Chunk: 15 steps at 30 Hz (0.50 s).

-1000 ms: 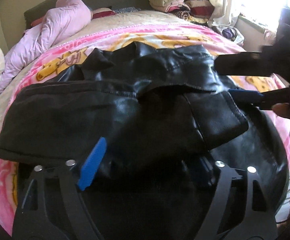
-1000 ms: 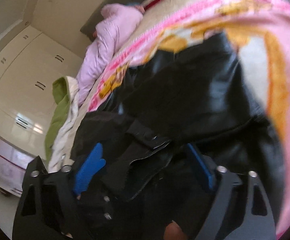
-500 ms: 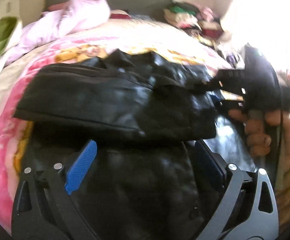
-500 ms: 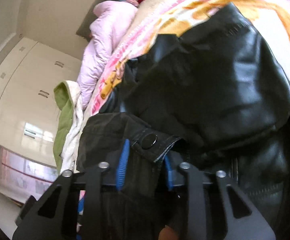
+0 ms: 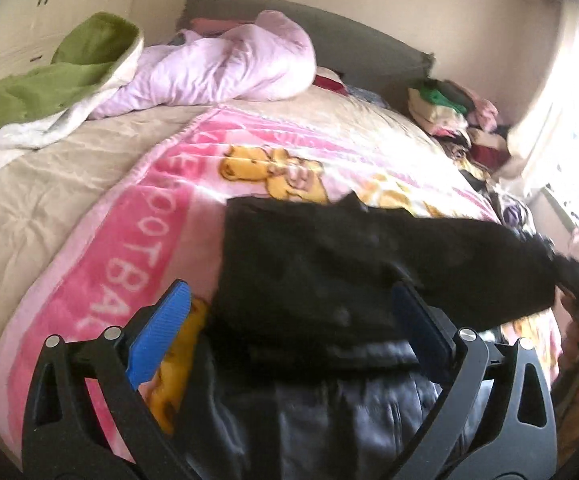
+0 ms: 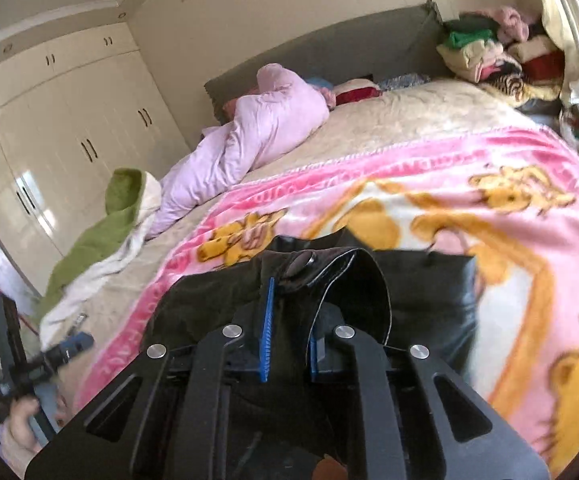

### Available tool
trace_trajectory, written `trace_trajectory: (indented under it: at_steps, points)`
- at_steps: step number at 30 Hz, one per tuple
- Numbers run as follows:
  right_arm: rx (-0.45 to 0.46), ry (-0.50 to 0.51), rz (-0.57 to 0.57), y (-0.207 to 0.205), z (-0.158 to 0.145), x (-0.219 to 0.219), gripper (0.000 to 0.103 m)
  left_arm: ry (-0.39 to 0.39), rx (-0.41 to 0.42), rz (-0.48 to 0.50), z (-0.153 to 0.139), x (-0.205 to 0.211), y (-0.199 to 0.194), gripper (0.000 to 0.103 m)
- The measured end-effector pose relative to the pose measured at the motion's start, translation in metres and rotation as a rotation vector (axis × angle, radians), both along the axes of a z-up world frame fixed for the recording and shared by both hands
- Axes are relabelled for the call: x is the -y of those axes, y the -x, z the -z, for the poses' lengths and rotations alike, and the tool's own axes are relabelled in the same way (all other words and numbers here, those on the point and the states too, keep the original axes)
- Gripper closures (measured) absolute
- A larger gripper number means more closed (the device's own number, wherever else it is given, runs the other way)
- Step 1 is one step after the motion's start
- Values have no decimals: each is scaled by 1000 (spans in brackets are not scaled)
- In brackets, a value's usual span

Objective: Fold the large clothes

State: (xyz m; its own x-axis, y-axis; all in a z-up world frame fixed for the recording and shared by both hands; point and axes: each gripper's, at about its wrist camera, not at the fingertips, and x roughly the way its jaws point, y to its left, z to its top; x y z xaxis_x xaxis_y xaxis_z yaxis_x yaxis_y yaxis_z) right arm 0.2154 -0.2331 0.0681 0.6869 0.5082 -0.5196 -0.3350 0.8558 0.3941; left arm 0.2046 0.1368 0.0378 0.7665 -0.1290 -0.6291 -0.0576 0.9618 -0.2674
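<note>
1. The right gripper (image 6: pixel 287 328) is clamped on a snap-buttoned edge of the black jacket (image 6: pixel 429 292), probably a cuff or tab. Its blue pads are nearly together with the fabric pinched between them. I judge this grip is there to lift that part and carry it across for a fold.

2. The left gripper (image 5: pixel 289 328) is spread wide and holds nothing. Its jaws have just been opening, and the jacket (image 5: pixel 329 280) lies below and beyond them, not pressed by either pad. It looks freed to go for another edge or to flatten the cloth.

3. The jacket lies on the pink cartoon blanket (image 6: pixel 509 160) that covers the near end of the bed (image 6: pixel 409 120). One part rises toward the right gripper while the rest stays on the blanket.

4. It looks like black leather or faux leather: glossy where it lies flat, duller on the raised layer. It is stiff enough to hold a curled rim beside the snap (image 6: pixel 303 260).

5. In the left view, motion blurs the raised layer, so seams there cannot be read.
</note>
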Motion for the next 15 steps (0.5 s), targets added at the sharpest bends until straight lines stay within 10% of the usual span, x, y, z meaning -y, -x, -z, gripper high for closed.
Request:
trace_trajectory:
  at_steps: [5, 15]
  points:
    - [-19, 39, -2, -3, 11, 5, 91, 84, -25, 5, 8, -8, -31, 11]
    - [-71, 66, 22, -5, 31, 7, 90, 79, -185, 130, 56, 33, -95, 80]
